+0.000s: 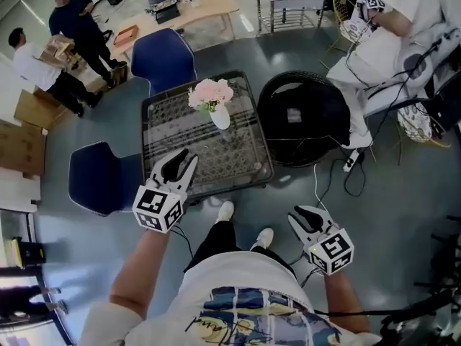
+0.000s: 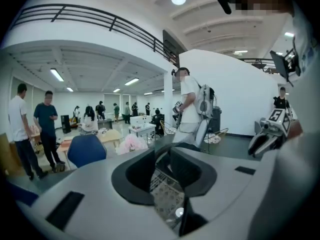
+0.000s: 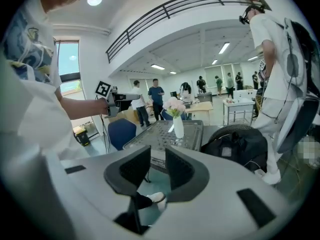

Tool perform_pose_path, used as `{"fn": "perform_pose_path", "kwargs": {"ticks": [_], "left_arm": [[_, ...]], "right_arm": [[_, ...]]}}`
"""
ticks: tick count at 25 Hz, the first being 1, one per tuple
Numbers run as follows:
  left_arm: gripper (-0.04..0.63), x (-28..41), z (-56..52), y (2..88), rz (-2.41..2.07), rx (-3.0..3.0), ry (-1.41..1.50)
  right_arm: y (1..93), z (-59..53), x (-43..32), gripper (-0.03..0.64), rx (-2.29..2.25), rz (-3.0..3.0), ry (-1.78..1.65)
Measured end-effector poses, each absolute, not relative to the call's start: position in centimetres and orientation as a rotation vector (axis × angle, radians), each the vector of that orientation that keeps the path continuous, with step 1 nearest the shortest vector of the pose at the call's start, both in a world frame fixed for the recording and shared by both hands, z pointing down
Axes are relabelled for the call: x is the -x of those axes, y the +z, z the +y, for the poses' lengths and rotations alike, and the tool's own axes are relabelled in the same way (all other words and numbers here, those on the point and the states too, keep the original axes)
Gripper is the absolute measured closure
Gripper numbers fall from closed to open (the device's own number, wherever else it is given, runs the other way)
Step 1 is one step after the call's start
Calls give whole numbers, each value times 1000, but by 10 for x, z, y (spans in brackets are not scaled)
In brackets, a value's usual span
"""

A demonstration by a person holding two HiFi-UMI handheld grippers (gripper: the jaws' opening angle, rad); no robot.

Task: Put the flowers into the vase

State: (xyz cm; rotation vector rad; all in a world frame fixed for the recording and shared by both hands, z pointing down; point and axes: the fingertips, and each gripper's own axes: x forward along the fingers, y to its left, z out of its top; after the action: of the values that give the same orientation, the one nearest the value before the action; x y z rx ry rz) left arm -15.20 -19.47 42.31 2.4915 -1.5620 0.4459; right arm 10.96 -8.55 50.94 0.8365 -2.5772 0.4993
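Now, flowers: a pink bunch (image 1: 210, 92), standing upright in the vase with the heads above its mouth.
Vase: white (image 1: 220, 117), upright on the far half of the surface, about midway between its left and right edges.
Surface: a square dark frame with a patterned glass top (image 1: 241, 157), straight ahead of the person.
Left hand-held gripper: it (image 1: 183, 158) shows over the near left part of the surface and points toward the far side. Its jaws stand a narrow gap apart with nothing held, and only the patterned top shows through the gap. It is well apart from the vase.
Right hand-held gripper: it (image 1: 302, 215) is off the surface, nearer than it and to its right, above the floor (image 1: 389, 193). Its jaws also stand a narrow gap apart, with nothing between them. In its own view the vase and flowers stand far ahead on the surface.
Chairs: two blue ones, one (image 1: 163, 58) at the far left corner of the surface and one (image 1: 101, 179) at its left side.
Bag: black (image 1: 302, 117), just right of the surface.
Shoes: a white pair (image 1: 225, 210) on the floor at the near edge of the surface, between the two grippers.
People: two stand at the far left (image 1: 75, 24), and one in white is at the far right.
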Motion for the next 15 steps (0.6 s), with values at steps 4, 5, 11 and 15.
{"fn": "perform_pose_path", "kwargs": {"ticks": [4, 5, 11, 15], "left_arm": [[586, 147, -134, 435, -1474, -2415, 422], [586, 144, -121, 438, -1438, -2407, 409], [586, 135, -47, 445, -1266, -2478, 460], [586, 137, 2, 440, -1149, -2579, 561]], "right_arm": [[509, -76, -81, 525, -655, -2611, 448], [506, -73, -72, 532, -628, -2622, 433], [496, -42, -12, 572, -516, -2644, 347], [491, -10, 34, 581, -436, -2630, 290]]}}
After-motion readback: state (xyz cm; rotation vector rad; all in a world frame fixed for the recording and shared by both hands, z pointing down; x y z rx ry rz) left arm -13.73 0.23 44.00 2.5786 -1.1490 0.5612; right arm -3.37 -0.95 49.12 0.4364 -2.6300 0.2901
